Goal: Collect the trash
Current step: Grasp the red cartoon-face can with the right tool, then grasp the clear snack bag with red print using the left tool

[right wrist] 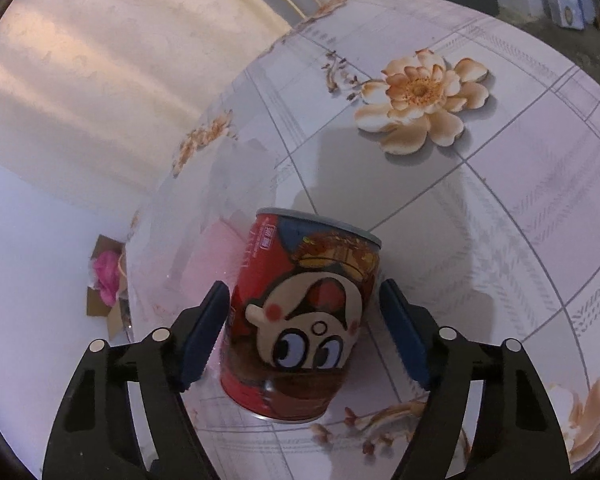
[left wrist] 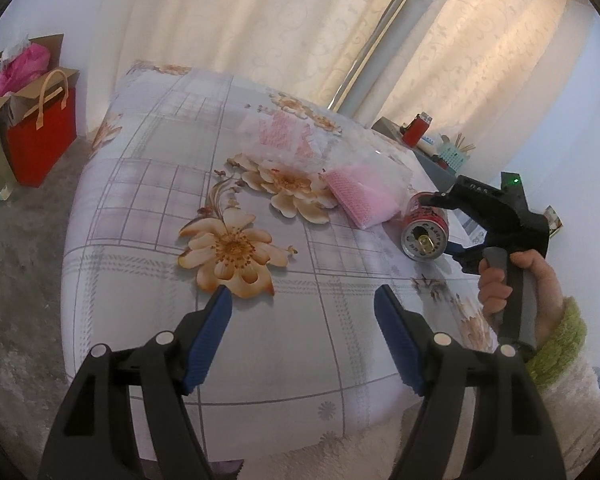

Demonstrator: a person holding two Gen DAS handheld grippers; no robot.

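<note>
A red drink can [right wrist: 300, 320] with a cartoon face lies on its side on the floral tablecloth [right wrist: 500, 200]. My right gripper [right wrist: 304, 300] is open with its blue pads on either side of the can, a small gap on the right. In the left wrist view the can [left wrist: 426, 230] lies at the right with the right gripper [left wrist: 446, 224] around it. A clear plastic bag with pink netting [left wrist: 356, 196] lies just left of the can. My left gripper [left wrist: 304, 304] is open and empty above the table's near part.
A red paper bag [left wrist: 40, 136] and a cardboard box with pink stuff [left wrist: 16, 68] stand on the floor at the far left. Curtains [left wrist: 300, 20] hang behind the table. A grey shelf with small items [left wrist: 428, 140] is at the back right.
</note>
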